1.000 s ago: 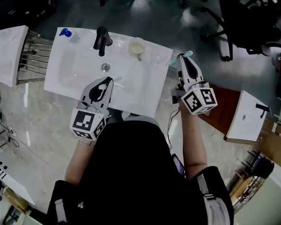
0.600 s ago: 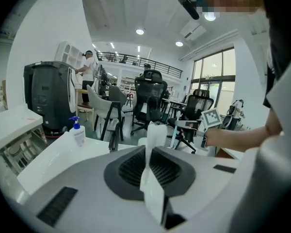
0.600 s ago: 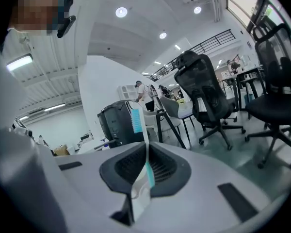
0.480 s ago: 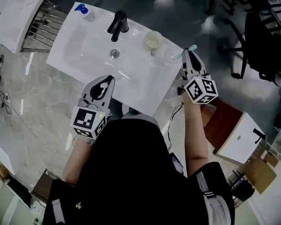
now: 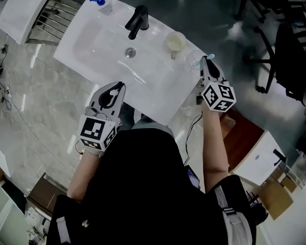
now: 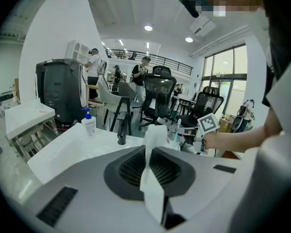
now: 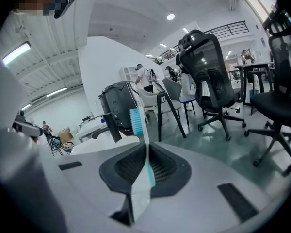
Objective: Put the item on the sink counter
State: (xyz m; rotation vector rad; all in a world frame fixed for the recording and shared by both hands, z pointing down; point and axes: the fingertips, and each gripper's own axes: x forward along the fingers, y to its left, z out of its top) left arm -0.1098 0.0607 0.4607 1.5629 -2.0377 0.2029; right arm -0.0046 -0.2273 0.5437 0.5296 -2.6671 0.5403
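The white sink counter [image 5: 158,88] lies in front of me with a black faucet [image 5: 138,20] at its back. My right gripper [image 5: 204,61] hangs at the counter's right end. It is shut on a toothbrush [image 7: 136,120] with teal bristles, whose head sticks out past the jaws [image 5: 210,56]. My left gripper [image 5: 117,87] sits over the counter's front edge. Its jaws are shut on a flat white item [image 6: 154,144] that stands up between them. In the left gripper view the right gripper's marker cube [image 6: 208,123] shows beyond the cup.
A pale cup [image 5: 175,41] stands right of the faucet and a blue-topped soap bottle [image 5: 99,1] at the back left corner. Another white basin on a metal rack [image 5: 25,1] is far left. Office chairs [image 5: 290,50] and a brown board [image 5: 242,131] are to the right.
The right gripper with the toothbrush has come down beside the counter's right end. The left gripper has shifted slightly over the front edge. The head view has swung, so the sink appears more slanted.
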